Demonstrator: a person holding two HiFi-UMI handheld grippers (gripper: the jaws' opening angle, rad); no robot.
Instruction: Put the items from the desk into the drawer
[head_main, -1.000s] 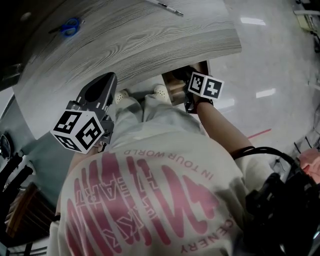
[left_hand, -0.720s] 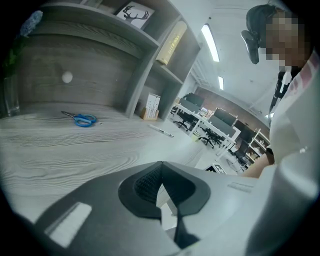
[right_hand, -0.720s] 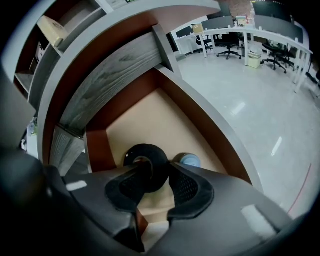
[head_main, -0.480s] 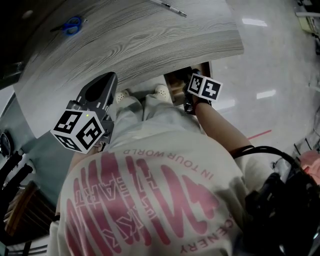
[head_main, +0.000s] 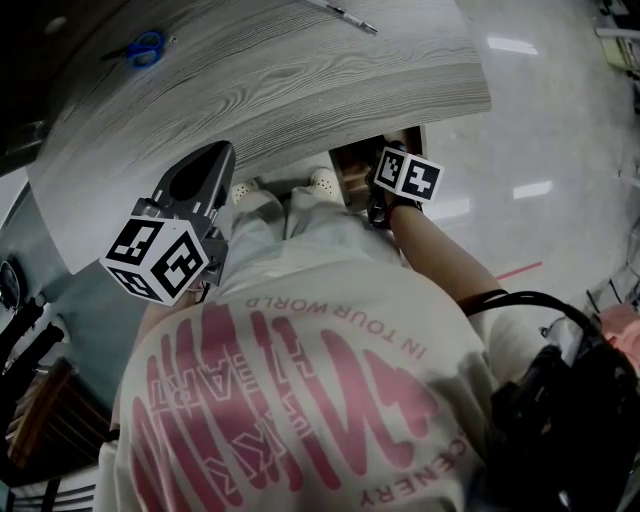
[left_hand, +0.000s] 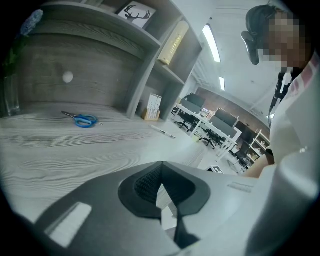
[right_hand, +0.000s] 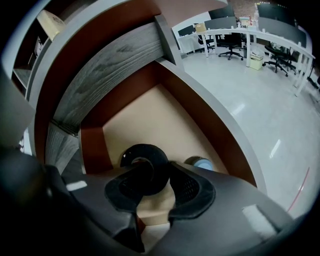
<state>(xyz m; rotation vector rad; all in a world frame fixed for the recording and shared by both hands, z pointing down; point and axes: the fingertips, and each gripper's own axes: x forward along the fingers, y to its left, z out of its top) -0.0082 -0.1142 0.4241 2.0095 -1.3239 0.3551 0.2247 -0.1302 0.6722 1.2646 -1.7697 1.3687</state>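
Your right claw (right_hand: 160, 166) is down in the drawer (right_hand: 150, 115), its jaws just closed in on the black tape roll (right_hand: 145, 150). A bluish disc (right_hand: 202, 162) lies just right of it. Your left claw (left_hand: 161, 165), shut and empty, hovers over the counter (left_hand: 75, 150). Scissors (left_hand: 82, 120) and pen (left_hand: 163, 132) lie beyond.

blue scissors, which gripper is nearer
Left. The left gripper is over the desk's front edge, scissors farther back; the right gripper is down in the drawer, its jaws just closed onto a black tape roll.

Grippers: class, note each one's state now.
Left gripper: closed, empty.
Right gripper: jaws just been closing, black roll between them; grip cannot be told.
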